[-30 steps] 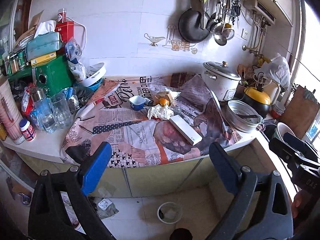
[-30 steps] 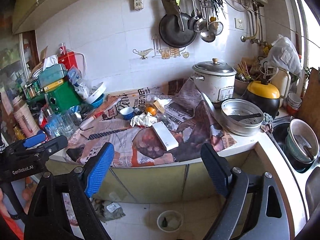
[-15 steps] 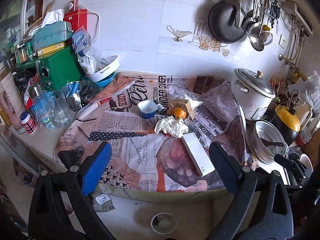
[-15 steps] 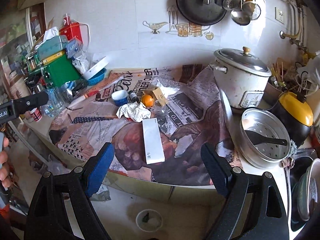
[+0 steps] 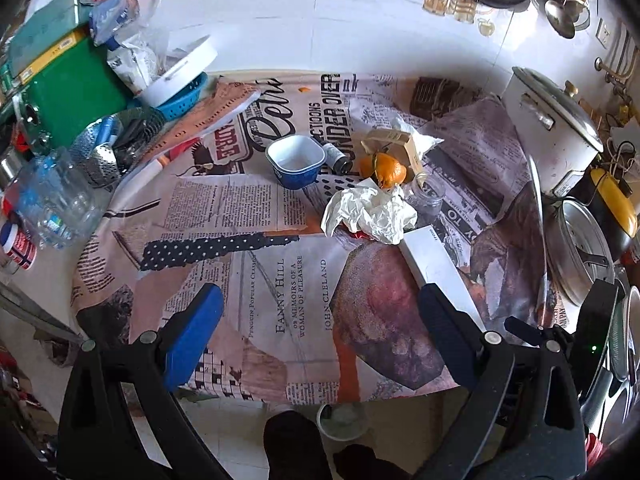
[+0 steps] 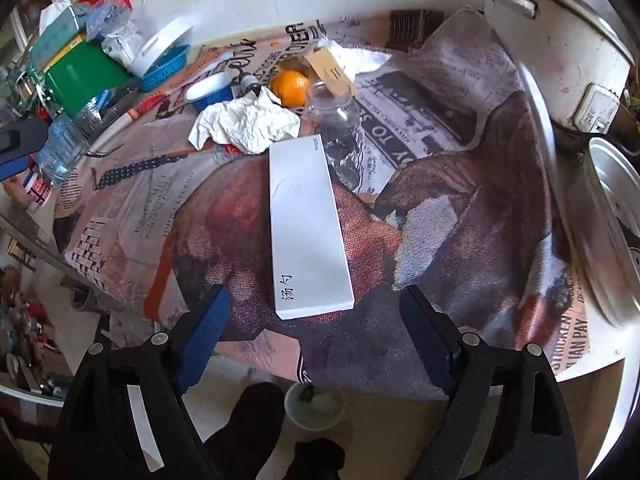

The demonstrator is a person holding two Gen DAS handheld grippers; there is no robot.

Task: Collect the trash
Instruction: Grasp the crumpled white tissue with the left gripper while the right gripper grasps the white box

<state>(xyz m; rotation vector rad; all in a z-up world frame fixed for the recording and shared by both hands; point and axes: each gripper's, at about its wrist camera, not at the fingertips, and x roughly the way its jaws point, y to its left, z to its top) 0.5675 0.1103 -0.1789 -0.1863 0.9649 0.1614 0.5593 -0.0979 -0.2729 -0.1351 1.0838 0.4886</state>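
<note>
Trash lies on a newspaper-print cloth on the counter: a crumpled white paper (image 5: 366, 214) (image 6: 248, 122), a long white box (image 5: 438, 270) (image 6: 306, 224), an orange (image 5: 386, 168) (image 6: 290, 86), a small cardboard box (image 5: 394, 144) (image 6: 330, 70), an empty clear jar (image 6: 332, 108) and a blue-and-white cup (image 5: 295, 160) (image 6: 210, 90). My left gripper (image 5: 318, 328) is open and empty over the cloth's near edge. My right gripper (image 6: 314, 320) is open and empty, just short of the white box's near end.
A small waste bin (image 6: 314, 406) (image 5: 342, 420) stands on the floor below the counter edge. A rice cooker (image 6: 560, 48) and a metal pot (image 6: 612, 232) stand at the right. A green tin (image 5: 68, 88), bottles (image 5: 52, 200) and a blue basket (image 5: 180, 100) crowd the left.
Both grippers have moved forward and down toward the counter. The trash now looks much closer, and the white box lies right before the right gripper.
</note>
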